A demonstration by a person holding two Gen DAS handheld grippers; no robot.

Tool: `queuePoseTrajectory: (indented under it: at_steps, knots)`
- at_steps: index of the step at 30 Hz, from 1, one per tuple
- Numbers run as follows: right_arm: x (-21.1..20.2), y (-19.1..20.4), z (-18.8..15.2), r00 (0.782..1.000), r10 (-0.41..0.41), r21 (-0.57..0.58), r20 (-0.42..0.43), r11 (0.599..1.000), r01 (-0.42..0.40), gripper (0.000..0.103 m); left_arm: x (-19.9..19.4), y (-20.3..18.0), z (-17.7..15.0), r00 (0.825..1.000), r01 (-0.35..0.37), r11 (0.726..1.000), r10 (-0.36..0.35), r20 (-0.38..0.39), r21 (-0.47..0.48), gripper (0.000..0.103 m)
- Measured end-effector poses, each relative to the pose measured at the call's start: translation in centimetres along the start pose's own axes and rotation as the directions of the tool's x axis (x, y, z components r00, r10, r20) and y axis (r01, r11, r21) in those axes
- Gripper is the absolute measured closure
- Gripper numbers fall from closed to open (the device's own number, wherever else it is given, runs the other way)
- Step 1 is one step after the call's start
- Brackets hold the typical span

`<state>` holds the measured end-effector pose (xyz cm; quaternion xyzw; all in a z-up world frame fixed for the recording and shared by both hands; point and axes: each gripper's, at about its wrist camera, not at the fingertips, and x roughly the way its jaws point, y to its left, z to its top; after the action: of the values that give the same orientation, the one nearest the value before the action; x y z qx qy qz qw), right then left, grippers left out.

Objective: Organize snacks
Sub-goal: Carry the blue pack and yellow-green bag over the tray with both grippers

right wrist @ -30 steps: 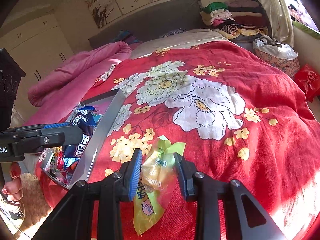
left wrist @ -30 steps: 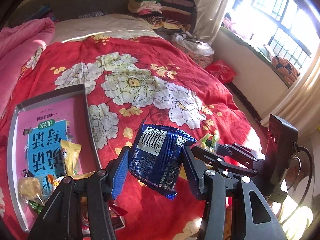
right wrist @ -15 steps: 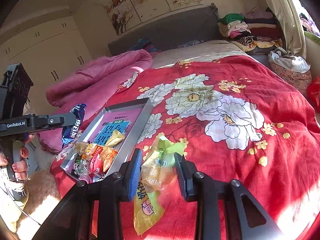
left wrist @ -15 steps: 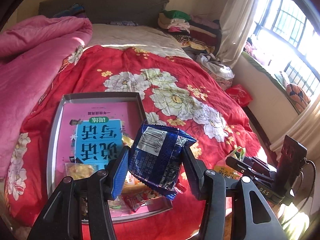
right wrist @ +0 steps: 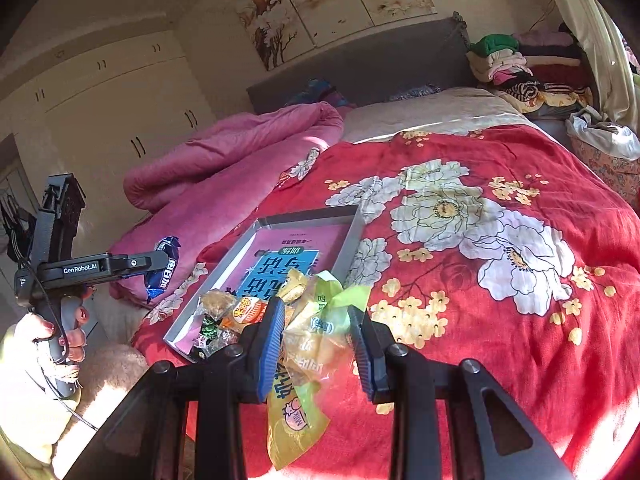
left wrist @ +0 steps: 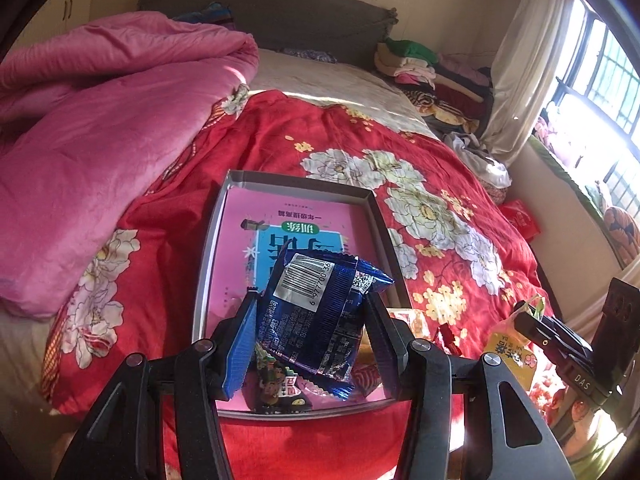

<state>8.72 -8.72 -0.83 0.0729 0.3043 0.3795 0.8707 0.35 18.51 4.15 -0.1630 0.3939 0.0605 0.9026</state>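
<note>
Left gripper point(left wrist: 310, 316) fingers pinching blue packet point(left wrist: 320, 312) over tray point(left wrist: 208, 248); right gripper point(right wrist: 316, 344) fingers pinching yellow-green packet point(right wrist: 316, 340) beside tray (light, crinkly, slippery: grip mid-body).

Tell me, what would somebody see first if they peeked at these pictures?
First the big red flowered bedspread covering the bed, with a rumpled pink quilt heaped at its left. Close up, the left gripper pinches a shiny blue snack packet above a grey tray that lies on the bedspread. The right gripper pinches a yellow-green snack bag beside that tray.
</note>
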Motion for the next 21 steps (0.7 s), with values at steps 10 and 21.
queuePoseTrajectory:
  at_steps: [10,21]
  knots:
    - [1.6,4.9,0.7,0.998,0.055,-0.082,-0.018,0.995,-0.056,0.070,-0.6,2.7,-0.9,0.997,-0.073,0.997,0.074,0.028,-0.027,0.049]
    - [3.3,7.0,1.1,0.997,0.064,-0.124,-0.050,0.990,-0.070,0.070,1.3,4.4,-2.4,0.996,-0.093,0.994,0.093,-0.005,-0.051,0.049]
